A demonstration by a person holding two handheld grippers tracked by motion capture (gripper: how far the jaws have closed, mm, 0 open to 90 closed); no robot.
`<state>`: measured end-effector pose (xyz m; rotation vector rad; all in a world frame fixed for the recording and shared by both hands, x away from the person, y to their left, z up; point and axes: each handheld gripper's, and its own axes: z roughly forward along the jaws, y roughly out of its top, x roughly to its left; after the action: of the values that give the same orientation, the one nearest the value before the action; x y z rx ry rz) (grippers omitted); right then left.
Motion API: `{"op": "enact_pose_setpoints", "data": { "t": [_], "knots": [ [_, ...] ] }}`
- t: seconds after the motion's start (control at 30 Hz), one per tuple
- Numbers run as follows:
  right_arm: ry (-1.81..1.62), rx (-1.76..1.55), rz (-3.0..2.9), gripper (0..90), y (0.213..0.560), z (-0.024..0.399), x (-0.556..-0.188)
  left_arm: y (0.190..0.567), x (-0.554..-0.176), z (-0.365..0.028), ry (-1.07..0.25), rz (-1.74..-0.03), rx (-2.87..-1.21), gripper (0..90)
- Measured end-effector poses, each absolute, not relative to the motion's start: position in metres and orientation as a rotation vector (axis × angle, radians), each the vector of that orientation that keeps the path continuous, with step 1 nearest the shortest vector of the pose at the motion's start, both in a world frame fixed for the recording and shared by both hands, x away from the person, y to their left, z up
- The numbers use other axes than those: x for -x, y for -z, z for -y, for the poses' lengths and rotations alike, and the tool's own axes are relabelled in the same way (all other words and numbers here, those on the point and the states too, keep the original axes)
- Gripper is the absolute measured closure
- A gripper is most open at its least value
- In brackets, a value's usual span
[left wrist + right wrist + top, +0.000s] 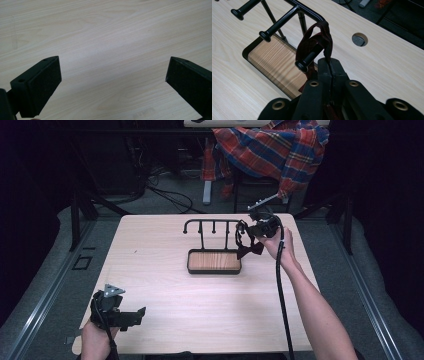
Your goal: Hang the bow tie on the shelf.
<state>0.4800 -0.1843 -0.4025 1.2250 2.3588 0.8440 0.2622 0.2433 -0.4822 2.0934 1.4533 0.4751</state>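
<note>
at the far right of the counter (pixel 165 320), our right gripper (pixel 329 65) pinches the dark red strap (pixel 312 42) of a bow tie (pixel 250 250) — jaws pressed together on it, the strap looped over a peg of the black rack (pixel 212 227) above its wooden tray (pixel 214 261). our left gripper (pixel 112 75) rests near the front left corner, jaws spread over bare wood.
</note>
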Motion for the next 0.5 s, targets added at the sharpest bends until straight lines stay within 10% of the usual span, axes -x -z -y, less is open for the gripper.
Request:
{"op": "enact_pose_setpoints", "data": {
  "t": [0.5],
  "knots": [
    [-0.855, -1.236, -2.375, 88.3, 0.4114, 0.1844, -0.4817, 0.4823, -0.262, -0.243, -0.478, -1.447, -2.094, 0.1]
  ]
}}
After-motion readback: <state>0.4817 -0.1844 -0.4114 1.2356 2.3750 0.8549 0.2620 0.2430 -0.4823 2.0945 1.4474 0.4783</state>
